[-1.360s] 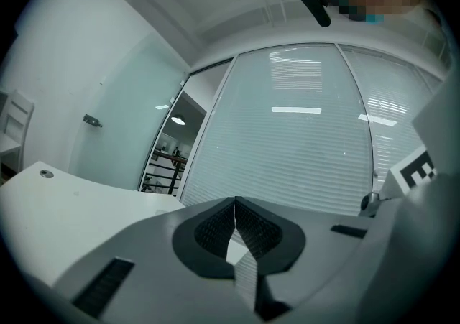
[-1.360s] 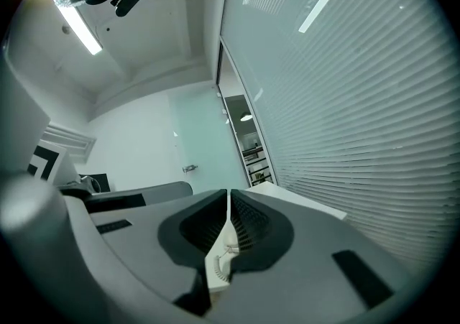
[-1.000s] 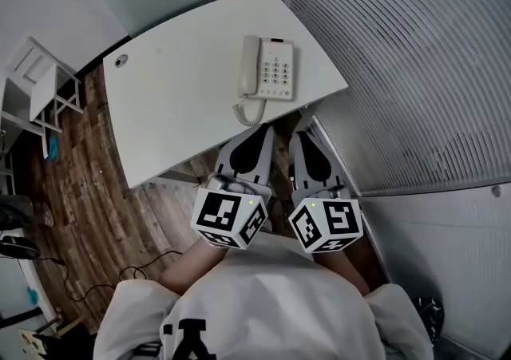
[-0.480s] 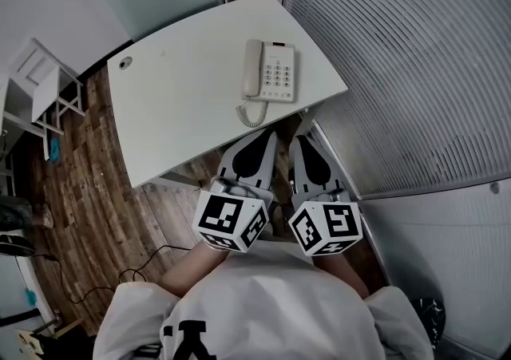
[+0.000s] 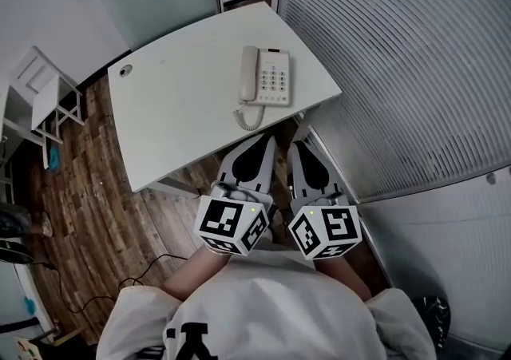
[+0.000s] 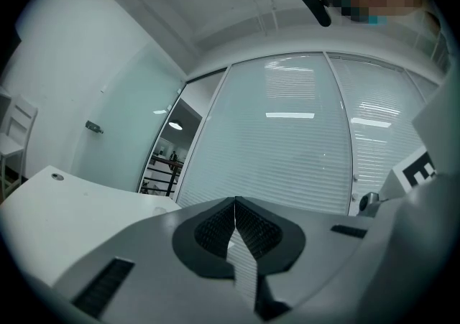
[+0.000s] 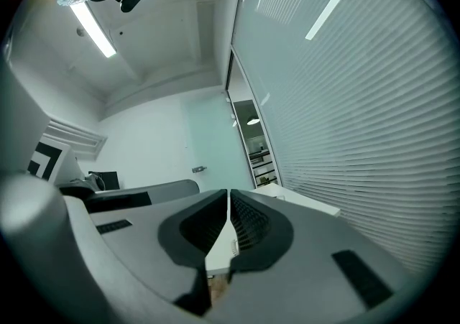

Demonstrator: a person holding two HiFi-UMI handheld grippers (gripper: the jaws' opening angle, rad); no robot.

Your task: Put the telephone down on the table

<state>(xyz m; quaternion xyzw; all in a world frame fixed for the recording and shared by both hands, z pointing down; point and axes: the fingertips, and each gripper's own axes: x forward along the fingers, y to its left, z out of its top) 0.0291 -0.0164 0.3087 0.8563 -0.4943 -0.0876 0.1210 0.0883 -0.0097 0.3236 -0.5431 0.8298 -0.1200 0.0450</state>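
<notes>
Telephone (image 5: 266, 77) lies flat on the bench (image 5: 176, 111), right-hand part, close to the near edge; handset (image 5: 250, 73) seated along its left side, keypad (image 5: 276, 79) facing up.

Left gripper (image 5: 266, 141) and right gripper (image 5: 299, 141) are side by side just off the near edge of the bench, well apart from the telephone. Both point level. Fingers of each are pressed together with nothing between them – clear in both gripper views.

Judgement: the placing looks done, so the step in hand is simply staying clear. To do that well, keep both grippers low and back, and away from the coiled cord (image 5: 249, 116), which loops to the bench's near edge and would drag the base if snagged.

Materials – telephone is smooth cream plastic, boxy with rounded corners; the cord is a springy spiral. The bench top is matt white with a curved outline and a round cable hole (image 5: 125, 70) at far left. The finger pads are dark and ribbed in grey shells
</notes>
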